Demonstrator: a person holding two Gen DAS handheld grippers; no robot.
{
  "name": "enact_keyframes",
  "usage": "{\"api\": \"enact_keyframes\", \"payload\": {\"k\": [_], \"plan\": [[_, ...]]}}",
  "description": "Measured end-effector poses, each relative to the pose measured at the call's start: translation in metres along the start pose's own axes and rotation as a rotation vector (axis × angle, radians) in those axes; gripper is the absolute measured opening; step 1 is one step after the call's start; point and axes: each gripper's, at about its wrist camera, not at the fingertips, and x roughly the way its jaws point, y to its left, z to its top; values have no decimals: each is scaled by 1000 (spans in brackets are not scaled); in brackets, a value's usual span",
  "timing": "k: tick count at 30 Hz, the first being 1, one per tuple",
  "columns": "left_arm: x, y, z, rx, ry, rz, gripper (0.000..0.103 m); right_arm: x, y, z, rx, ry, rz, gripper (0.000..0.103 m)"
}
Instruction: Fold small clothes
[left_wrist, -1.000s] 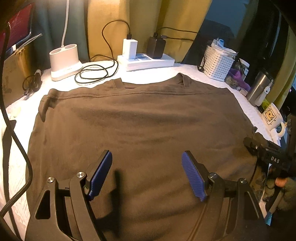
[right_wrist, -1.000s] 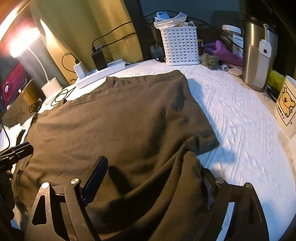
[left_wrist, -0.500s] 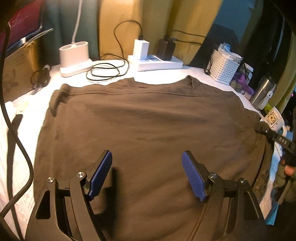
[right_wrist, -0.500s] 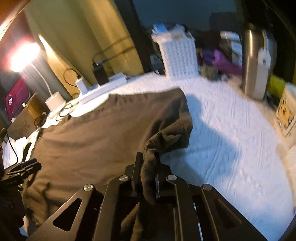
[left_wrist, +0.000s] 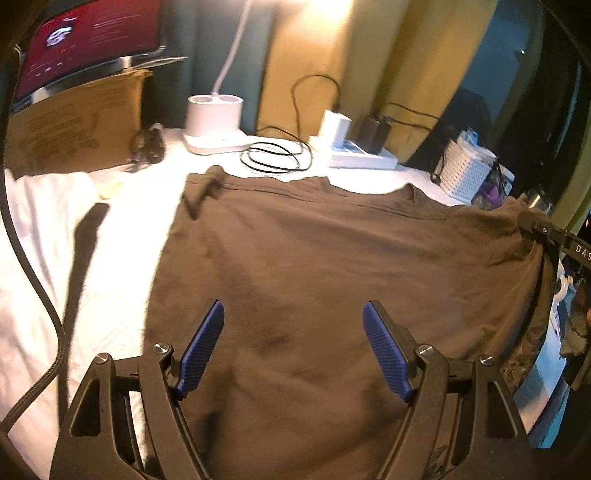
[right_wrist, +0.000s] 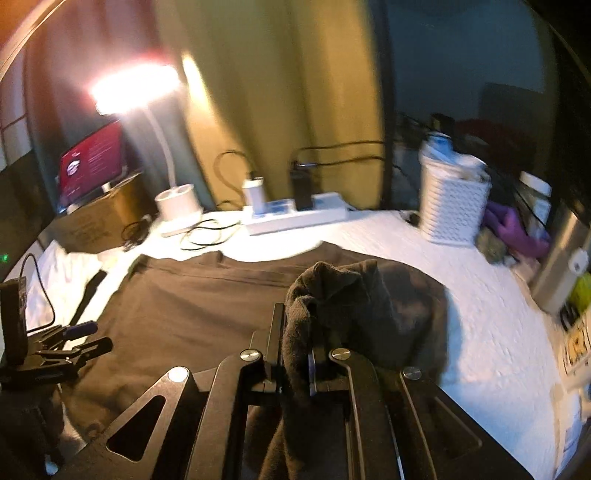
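Observation:
A brown T-shirt (left_wrist: 332, 266) lies spread on the white bed cover, neckline toward the far side. My left gripper (left_wrist: 293, 347) is open with blue pads, hovering over the shirt's near part, holding nothing. My right gripper (right_wrist: 295, 350) is shut on the shirt's right edge (right_wrist: 332, 295) and holds it lifted in a bunch above the rest of the shirt (right_wrist: 192, 310). The right gripper also shows at the right edge of the left wrist view (left_wrist: 546, 232), with the cloth hanging from it. The left gripper shows at the left of the right wrist view (right_wrist: 74, 339).
At the back stand a white lamp base (left_wrist: 214, 122), a coiled black cable (left_wrist: 273, 158), a power strip with chargers (left_wrist: 354, 155) and a white basket (right_wrist: 454, 206). A cardboard box (left_wrist: 74, 122) is back left. A steel flask (right_wrist: 565, 258) stands at the right.
My right gripper closed on the shirt's right edge and lifted it up and leftward. My left gripper stayed open and drew back and left, so more bed cover shows.

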Motion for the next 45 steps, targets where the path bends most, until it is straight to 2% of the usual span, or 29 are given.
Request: {"api": "enact_keyframes", "payload": {"k": [9, 20, 33, 45], "plan": [[-24, 39, -7, -53, -43, 27, 78, 17, 85, 16, -137, 19, 119, 8], [-44, 73, -18, -93, -69, 59, 78, 36, 177, 4, -263, 84, 272, 8], [-59, 97, -28, -135, -94, 88, 78, 48, 250, -29, -378, 194, 403, 8], [-69, 111, -33, -152, -94, 129, 78, 78, 271, -82, -391, 323, 451, 9]]}}
